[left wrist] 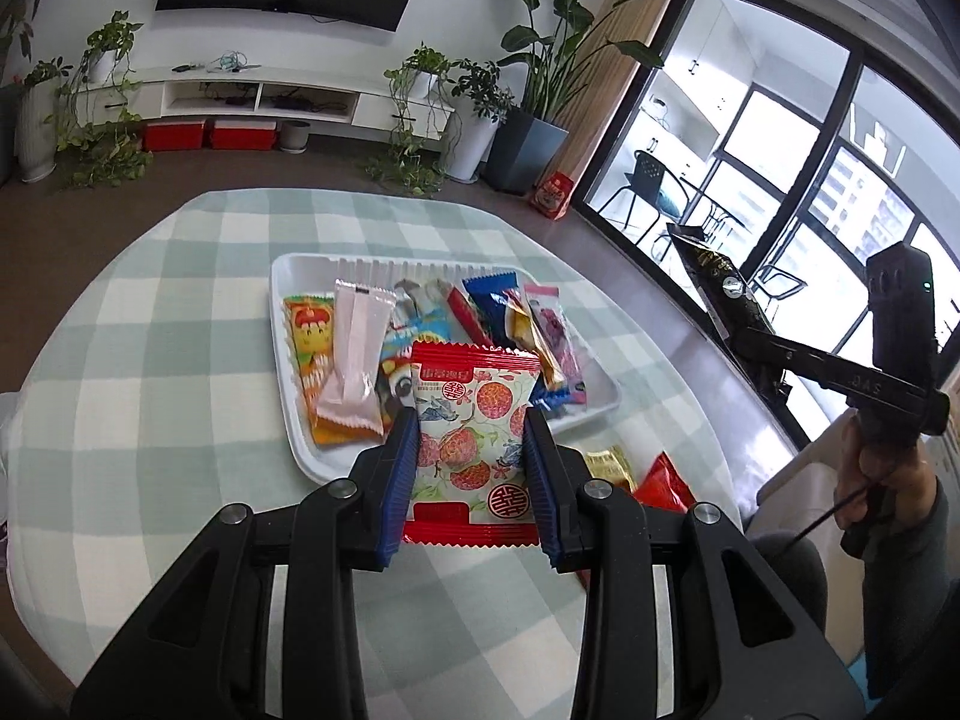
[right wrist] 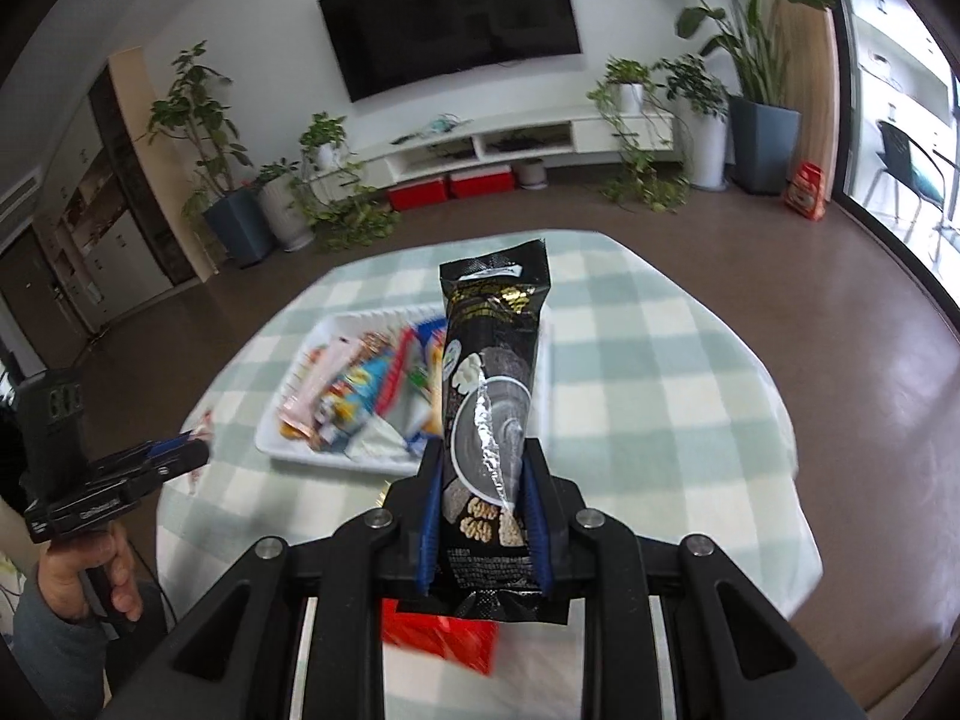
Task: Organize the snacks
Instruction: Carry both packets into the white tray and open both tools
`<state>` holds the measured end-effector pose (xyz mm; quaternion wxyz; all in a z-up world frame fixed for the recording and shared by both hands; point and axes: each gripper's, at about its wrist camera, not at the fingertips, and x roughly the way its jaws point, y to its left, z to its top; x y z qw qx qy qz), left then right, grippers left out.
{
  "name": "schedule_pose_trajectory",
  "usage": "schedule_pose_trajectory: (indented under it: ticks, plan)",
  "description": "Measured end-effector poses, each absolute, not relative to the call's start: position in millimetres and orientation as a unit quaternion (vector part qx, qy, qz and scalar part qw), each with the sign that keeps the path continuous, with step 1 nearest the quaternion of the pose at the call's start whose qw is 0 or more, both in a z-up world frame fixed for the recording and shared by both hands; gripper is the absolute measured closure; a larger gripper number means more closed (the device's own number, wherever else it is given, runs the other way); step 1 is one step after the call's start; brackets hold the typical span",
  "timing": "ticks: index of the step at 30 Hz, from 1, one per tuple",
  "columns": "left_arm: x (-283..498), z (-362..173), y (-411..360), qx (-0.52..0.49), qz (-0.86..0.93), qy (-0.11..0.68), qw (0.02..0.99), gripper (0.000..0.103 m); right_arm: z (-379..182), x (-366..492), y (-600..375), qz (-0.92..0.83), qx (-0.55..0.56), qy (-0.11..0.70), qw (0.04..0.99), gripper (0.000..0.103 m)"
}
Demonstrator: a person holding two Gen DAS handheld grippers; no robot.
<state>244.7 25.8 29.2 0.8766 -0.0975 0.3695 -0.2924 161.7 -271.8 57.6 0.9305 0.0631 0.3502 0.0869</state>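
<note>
Left wrist view: left gripper (left wrist: 471,468) pinching red lychee-print snack packet (left wrist: 474,420) at frame centre, right gripper (right wrist: 485,501) clamping black sachet (right wrist: 489,384), both needing lowering flat into white tray (left wrist: 288,324).

The white tray (left wrist: 288,324) at frame centre is crowded with snack packets, leaving only its right edge bare. Checked tablecloth (left wrist: 150,330) lies open at left and lower centre. A gold packet (left wrist: 609,463) and red packet (left wrist: 663,483) block the lower right.
</note>
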Motion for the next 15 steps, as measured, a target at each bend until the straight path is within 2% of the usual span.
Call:
schedule_pose_trajectory:
  ticks: [7, 15]
  plan:
    - [306, 36, 12, -0.088, -0.271, 0.373, 0.883, 0.071, 49, 223, -230, 0.124, 0.065, 0.367, 0.92, 0.077]
    - [353, 4, -6, -0.085, -0.262, 0.395, 0.876, 0.071, 8, 275, -205, 0.125, 0.053, 0.41, 0.902, 0.077]
